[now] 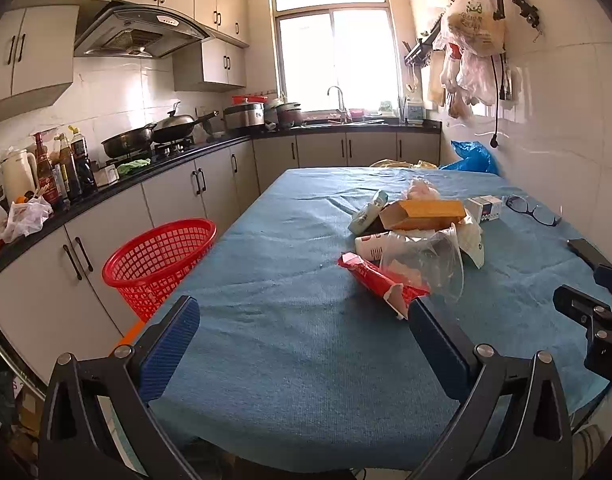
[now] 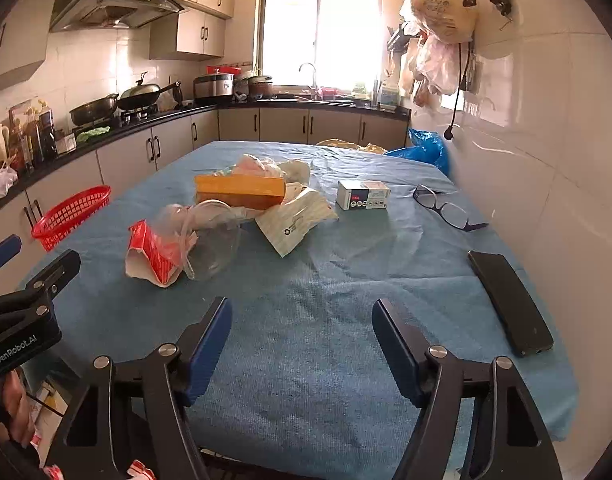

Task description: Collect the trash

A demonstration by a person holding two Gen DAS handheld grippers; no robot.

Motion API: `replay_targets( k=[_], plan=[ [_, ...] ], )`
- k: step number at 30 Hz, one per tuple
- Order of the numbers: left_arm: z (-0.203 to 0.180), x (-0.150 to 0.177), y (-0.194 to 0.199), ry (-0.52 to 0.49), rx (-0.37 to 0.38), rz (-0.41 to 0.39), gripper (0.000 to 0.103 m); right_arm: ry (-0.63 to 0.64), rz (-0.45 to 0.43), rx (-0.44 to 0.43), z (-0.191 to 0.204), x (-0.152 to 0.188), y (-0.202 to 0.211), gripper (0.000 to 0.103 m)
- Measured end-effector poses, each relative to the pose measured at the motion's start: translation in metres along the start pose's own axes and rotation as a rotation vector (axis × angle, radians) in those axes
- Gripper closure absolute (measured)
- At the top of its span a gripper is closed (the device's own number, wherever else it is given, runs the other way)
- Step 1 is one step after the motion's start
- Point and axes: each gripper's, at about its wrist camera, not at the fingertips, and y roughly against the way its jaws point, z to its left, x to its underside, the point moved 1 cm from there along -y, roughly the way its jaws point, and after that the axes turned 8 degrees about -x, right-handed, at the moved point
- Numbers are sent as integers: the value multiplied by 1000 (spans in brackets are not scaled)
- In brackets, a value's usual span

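jaws wide on left gripper [image 1: 303, 344], right gripper [image 2: 301, 344] | one red basket [image 1: 161, 258] | one trash pile [image 2: 229, 216]

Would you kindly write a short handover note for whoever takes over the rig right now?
Left gripper: open, empty, above the table's near edge.
Right gripper: open, empty, over the blue tablecloth.
Trash pile sits mid-table: red carton, clear plastic bag, orange box.
Red basket stands left of the table.
Done: nothing visibly collected.
Left: everything; glasses and phone probably stay.

Red mesh basket [image 1: 160, 258], blue tablecloth [image 1: 289, 340], seemingly orange box [image 2: 239, 189].
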Motion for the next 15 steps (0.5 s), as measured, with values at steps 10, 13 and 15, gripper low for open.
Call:
replay_targets(
  k=[10, 13, 15],
  plan=[
    [3, 1, -3, -1, -2, 15, 0, 13, 9, 4, 4, 0, -1, 28],
    [4, 2, -3, 0, -2, 18, 0, 15, 11, 6, 4, 0, -1, 28],
    [4, 2, -3, 0, -2, 19, 0, 15, 11, 8, 5, 0, -2, 28]
  ],
)
